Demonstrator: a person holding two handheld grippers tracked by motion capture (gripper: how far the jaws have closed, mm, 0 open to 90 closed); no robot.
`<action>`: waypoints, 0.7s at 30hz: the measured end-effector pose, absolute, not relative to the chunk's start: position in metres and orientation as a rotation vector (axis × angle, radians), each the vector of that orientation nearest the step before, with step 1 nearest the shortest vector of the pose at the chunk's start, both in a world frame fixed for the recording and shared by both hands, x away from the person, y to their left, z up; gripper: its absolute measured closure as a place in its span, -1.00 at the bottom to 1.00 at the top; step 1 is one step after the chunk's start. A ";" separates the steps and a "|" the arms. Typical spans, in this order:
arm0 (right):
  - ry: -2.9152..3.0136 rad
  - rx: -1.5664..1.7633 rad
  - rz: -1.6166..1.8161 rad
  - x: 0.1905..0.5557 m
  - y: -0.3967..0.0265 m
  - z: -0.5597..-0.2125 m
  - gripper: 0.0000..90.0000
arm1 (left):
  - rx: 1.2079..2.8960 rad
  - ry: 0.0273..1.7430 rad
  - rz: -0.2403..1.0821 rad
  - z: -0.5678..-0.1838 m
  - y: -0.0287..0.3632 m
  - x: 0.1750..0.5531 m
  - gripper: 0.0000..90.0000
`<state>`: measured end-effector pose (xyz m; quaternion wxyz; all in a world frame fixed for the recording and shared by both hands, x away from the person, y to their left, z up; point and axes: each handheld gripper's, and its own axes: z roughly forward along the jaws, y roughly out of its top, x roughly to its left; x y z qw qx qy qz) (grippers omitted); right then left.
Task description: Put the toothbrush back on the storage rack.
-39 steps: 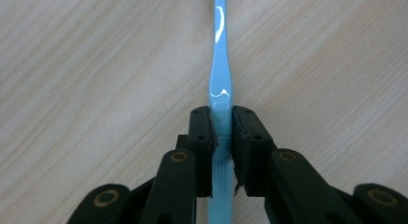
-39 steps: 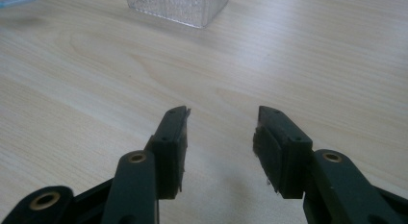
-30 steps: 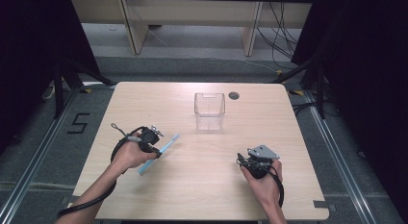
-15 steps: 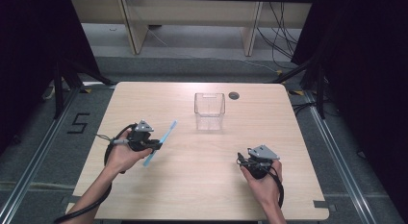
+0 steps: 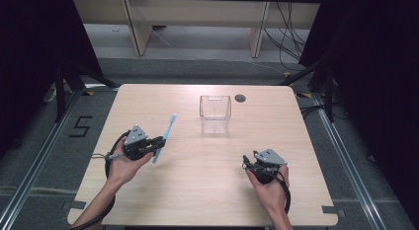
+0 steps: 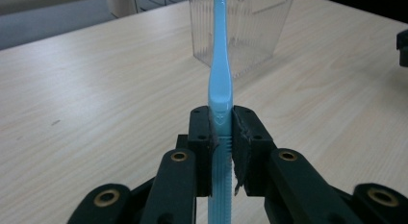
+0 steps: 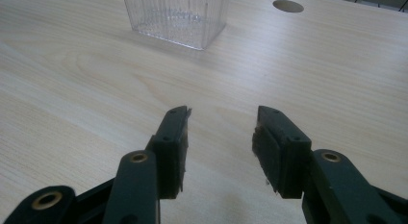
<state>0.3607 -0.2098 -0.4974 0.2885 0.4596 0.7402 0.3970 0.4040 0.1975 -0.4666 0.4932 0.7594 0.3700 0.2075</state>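
Left of the clear ribbed plastic square container on the pale wooden table: left gripper, black, gripped in a hand, jaws clamped tight on the ridged handle of a light blue plastic toothbrush. Toothbrush lifted off the tabletop, slanting up and away, bristle head nearer the container, well apart from it. In the left gripper view, toothbrush upright between the pads, its neck crossing in front of the container.

Just right of the container's far edge: small dark round hole in the tabletop.

Right of and nearer than the container: right gripper, held low over bare wood, jaws standing wide apart, nothing between them. In the right gripper view, container ahead, hole beyond to its right.
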 end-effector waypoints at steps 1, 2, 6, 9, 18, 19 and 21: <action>1.979 1.229 1.057 0.360 -0.210 -0.497 0.24 | 1.789 0.896 0.518 -0.468 0.199 0.402 0.74; 1.985 1.242 1.072 0.360 -0.209 -0.497 0.24 | 1.769 0.890 0.526 -0.468 0.200 0.401 0.74; 1.981 1.225 1.079 0.361 -0.209 -0.497 0.24 | 1.738 0.865 0.541 -0.469 0.203 0.399 0.74; 1.950 1.260 1.105 0.360 -0.206 -0.497 0.24 | 1.679 0.844 0.561 -0.472 0.207 0.397 0.74; 1.964 1.223 1.132 0.359 -0.202 -0.491 0.25 | 1.684 0.817 0.639 -0.479 0.208 0.393 0.74; 1.973 1.217 1.147 0.359 -0.202 -0.491 0.25 | 1.669 0.810 0.637 -0.480 0.207 0.393 0.74; 1.971 1.223 1.160 0.359 -0.200 -0.489 0.25 | 1.658 0.809 0.649 -0.480 0.207 0.391 0.74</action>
